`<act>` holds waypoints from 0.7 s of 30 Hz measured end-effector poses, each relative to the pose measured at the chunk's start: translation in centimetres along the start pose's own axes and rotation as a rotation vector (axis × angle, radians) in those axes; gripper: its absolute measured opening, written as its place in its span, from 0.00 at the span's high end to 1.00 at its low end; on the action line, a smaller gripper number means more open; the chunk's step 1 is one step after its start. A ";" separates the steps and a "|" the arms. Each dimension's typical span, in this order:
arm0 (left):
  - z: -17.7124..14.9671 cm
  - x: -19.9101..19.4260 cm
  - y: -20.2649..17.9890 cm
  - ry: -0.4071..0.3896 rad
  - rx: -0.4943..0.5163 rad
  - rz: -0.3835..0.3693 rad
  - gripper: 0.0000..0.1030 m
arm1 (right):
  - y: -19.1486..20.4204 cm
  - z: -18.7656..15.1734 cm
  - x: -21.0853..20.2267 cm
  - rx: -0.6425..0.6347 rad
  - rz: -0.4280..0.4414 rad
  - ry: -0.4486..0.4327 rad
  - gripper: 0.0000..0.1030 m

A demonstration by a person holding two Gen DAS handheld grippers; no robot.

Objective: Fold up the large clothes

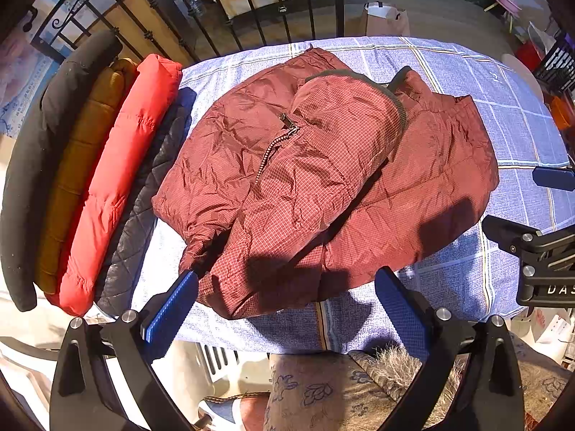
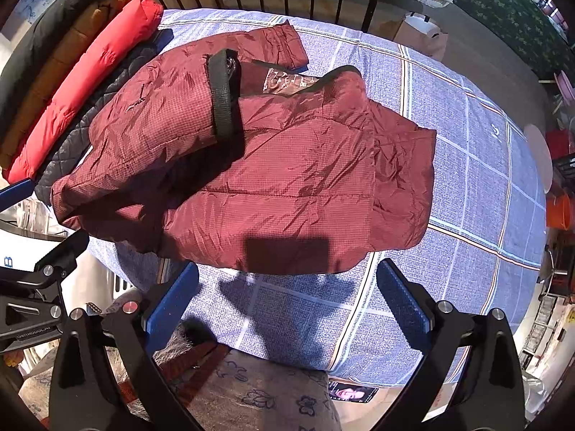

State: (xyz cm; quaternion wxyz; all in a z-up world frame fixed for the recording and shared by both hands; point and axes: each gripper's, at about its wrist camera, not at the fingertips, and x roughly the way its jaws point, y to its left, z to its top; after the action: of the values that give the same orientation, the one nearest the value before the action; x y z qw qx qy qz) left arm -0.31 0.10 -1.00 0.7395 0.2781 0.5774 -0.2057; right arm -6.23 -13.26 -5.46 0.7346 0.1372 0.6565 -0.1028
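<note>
A maroon checked puffer jacket (image 1: 316, 179) lies partly folded on the blue plaid-covered table (image 1: 510, 122); it also shows in the right wrist view (image 2: 273, 179). One sleeve with a black cuff (image 2: 224, 93) is folded across the body. My left gripper (image 1: 285, 298) is open and empty, just above the jacket's near hem; its left pad (image 1: 172, 309) is beside the hem corner. My right gripper (image 2: 287, 294) is open and empty over bare cloth, just short of the jacket's near edge. The right gripper's body (image 1: 539, 251) shows at the right edge of the left view.
Folded jackets lie stacked at the table's left: red (image 1: 118, 179), mustard (image 1: 79, 165), black (image 1: 43, 165) and a dark quilted one (image 1: 143, 208). A black iron railing (image 1: 251, 3) stands behind the table. A paper bag (image 1: 386, 18) sits on the floor beyond. A floral cushion (image 2: 266, 395) is below the grippers.
</note>
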 end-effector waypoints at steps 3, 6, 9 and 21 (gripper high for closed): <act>0.0 0.0 0.0 0.001 0.002 0.000 0.06 | 0.0 0.0 0.1 0.000 0.000 0.001 0.05; 0.0 0.1 0.0 0.002 0.002 0.000 0.06 | 0.0 0.0 0.1 0.001 0.002 0.002 0.05; -0.1 0.2 0.0 0.005 0.002 0.000 0.06 | 0.0 0.0 0.2 0.002 0.003 0.003 0.05; -0.1 0.3 0.1 0.008 0.003 -0.001 0.06 | -0.2 0.0 0.5 0.004 0.004 0.008 0.05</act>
State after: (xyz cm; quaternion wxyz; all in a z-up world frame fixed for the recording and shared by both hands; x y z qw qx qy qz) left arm -0.32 0.24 -1.28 0.7367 0.2797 0.5802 -0.2057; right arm -6.28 -13.45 -5.95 0.7320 0.1403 0.6589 -0.1018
